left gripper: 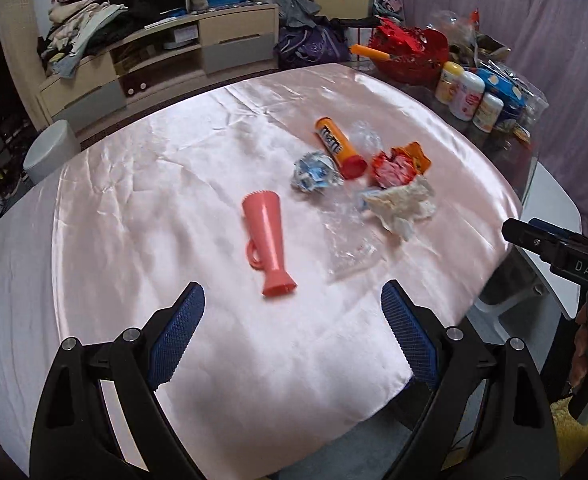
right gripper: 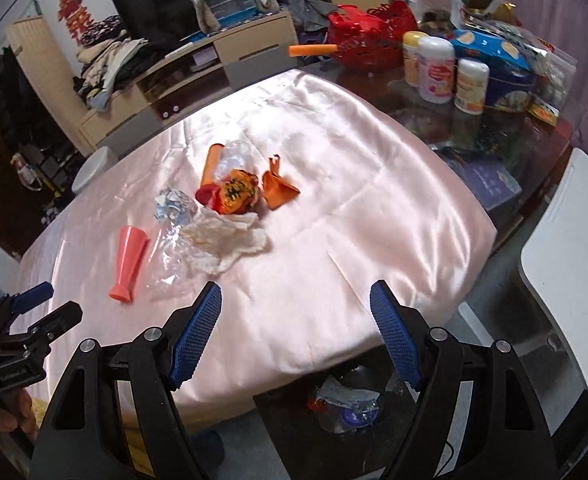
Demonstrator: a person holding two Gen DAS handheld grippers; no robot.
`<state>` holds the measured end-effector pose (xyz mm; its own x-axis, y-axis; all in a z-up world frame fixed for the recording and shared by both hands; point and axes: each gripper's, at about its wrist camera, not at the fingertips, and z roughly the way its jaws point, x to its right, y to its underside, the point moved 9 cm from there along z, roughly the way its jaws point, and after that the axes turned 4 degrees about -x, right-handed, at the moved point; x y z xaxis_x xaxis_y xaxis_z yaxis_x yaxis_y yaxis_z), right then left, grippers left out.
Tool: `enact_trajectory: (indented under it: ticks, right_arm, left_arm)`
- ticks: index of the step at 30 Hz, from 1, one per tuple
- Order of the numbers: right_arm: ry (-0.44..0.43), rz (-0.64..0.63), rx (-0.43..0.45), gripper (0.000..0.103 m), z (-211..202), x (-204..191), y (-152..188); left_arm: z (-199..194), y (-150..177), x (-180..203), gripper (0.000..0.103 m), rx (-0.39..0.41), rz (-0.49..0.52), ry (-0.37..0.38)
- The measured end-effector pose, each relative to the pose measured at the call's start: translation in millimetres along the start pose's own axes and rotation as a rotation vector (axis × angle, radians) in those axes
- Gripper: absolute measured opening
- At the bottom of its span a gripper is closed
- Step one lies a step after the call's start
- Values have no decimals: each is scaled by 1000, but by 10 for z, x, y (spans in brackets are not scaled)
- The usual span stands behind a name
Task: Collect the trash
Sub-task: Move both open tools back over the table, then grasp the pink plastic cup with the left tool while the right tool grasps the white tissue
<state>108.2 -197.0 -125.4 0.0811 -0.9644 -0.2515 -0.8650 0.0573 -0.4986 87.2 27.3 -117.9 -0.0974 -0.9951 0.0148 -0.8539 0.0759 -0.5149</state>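
Trash lies in a cluster on the pink satin cloth (left gripper: 174,184): an orange candy tube (left gripper: 336,146), a crumpled blue-white wrapper (left gripper: 314,172), a red-orange wrapper (left gripper: 396,166), a crumpled white tissue (left gripper: 402,202), clear plastic film (left gripper: 348,240) and a pink plastic cup (left gripper: 270,240) on its side. My left gripper (left gripper: 292,320) is open and empty, just short of the cup. My right gripper (right gripper: 296,320) is open and empty, near the tissue (right gripper: 224,240). A black bin (right gripper: 346,400) with trash in it sits on the floor below the table edge.
Bottles (left gripper: 468,94), a red basket (left gripper: 408,50) and snack bags crowd the table's far right. A white chair (right gripper: 566,256) stands to the right. A TV cabinet (left gripper: 162,60) with piled clothes stands behind. The right gripper's body (left gripper: 566,256) shows at the right edge.
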Motion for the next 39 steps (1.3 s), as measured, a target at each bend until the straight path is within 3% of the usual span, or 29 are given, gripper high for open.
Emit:
enact_trajectory:
  ticks: [4, 8, 11, 22, 30, 36, 39]
  right_arm:
    - [-28, -31, -14, 78, 165, -227, -209]
    - [-56, -57, -31, 78, 340, -421, -308]
    - [-80, -45, -46, 77, 476, -491, -322]
    - [-119, -57, -94, 69, 800, -643, -329]
    - [-126, -92, -142, 23, 889, -700, -189]
    - [-127, -100, -126, 9, 741, -662, -149]
    - [-127, -100, -117, 5, 664, -635, -126]
  left_arm:
    - [156, -136, -201, 84, -27, -17, -16]
    - [340, -210, -291, 76, -65, -27, -13]
    - [482, -253, -302, 66, -95, -31, -6]
    - [823, -348, -317, 55, -158, -36, -20]
    - [955, -236, -257, 35, -213, -24, 9]
    - [1023, -146, -196, 32, -234, 10, -21]
    - [979, -114, -124, 31, -231, 19, -2]
